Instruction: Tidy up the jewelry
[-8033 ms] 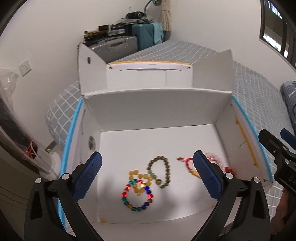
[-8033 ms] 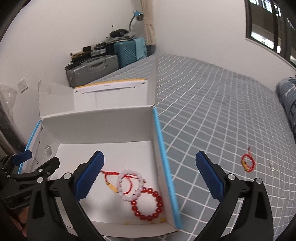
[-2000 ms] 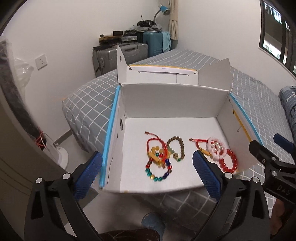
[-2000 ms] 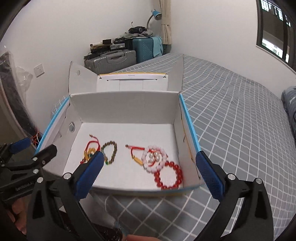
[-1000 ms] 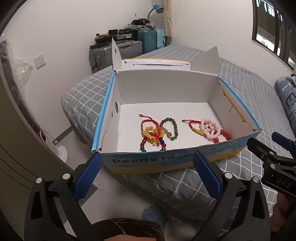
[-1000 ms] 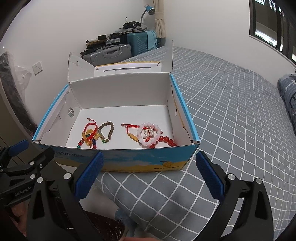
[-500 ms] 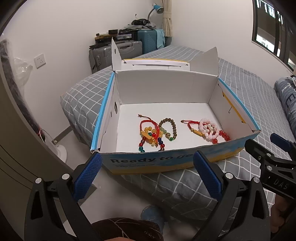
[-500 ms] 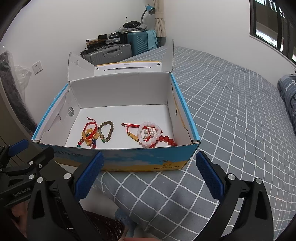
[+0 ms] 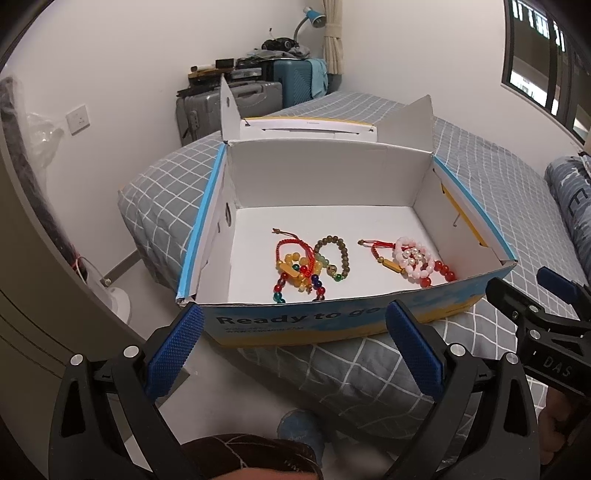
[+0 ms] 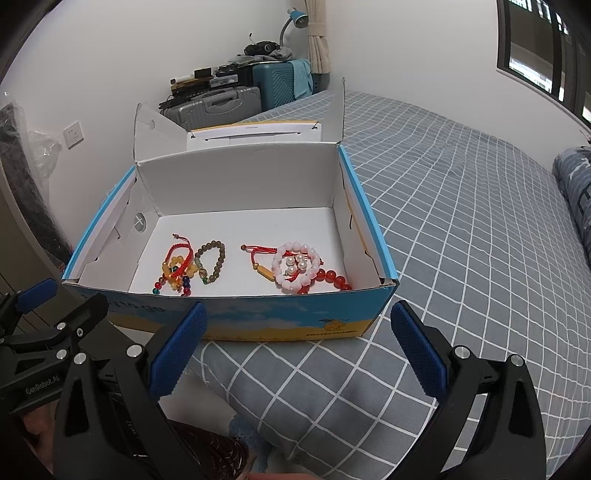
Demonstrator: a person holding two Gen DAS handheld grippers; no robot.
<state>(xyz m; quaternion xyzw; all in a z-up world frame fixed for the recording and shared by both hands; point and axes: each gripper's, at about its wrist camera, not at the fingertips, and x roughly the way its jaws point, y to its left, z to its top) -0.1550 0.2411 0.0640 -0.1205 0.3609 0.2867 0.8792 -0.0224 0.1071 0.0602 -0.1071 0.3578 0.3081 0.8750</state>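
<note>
An open blue and white cardboard box [image 9: 332,325] [image 10: 288,321] sits on the corner of the bed. Several bracelets lie on its floor: a red cord with coloured beads [image 9: 295,271] [image 10: 177,269], a brown bead bracelet [image 9: 334,256] [image 10: 211,260], a pink bead bracelet with pearls [image 9: 413,256] [image 10: 295,266] and a red bead bracelet [image 9: 441,275] [image 10: 332,282]. My left gripper [image 9: 295,350] hangs open in front of the box, holding nothing. My right gripper [image 10: 295,350] is open and empty too, just short of the box's front wall.
The grey checked bedspread [image 10: 461,206] stretches to the right. Suitcases [image 9: 236,99] and a blue lamp [image 10: 295,16] stand by the far wall. A white fan base [image 9: 118,299] rests on the floor at left. A person's patterned clothing [image 9: 251,458] shows at the bottom edge.
Both grippers have pulled back from over the box to in front of it and stayed open. A red cord bracelet and pearls that lay on the bed now rest inside the box.
</note>
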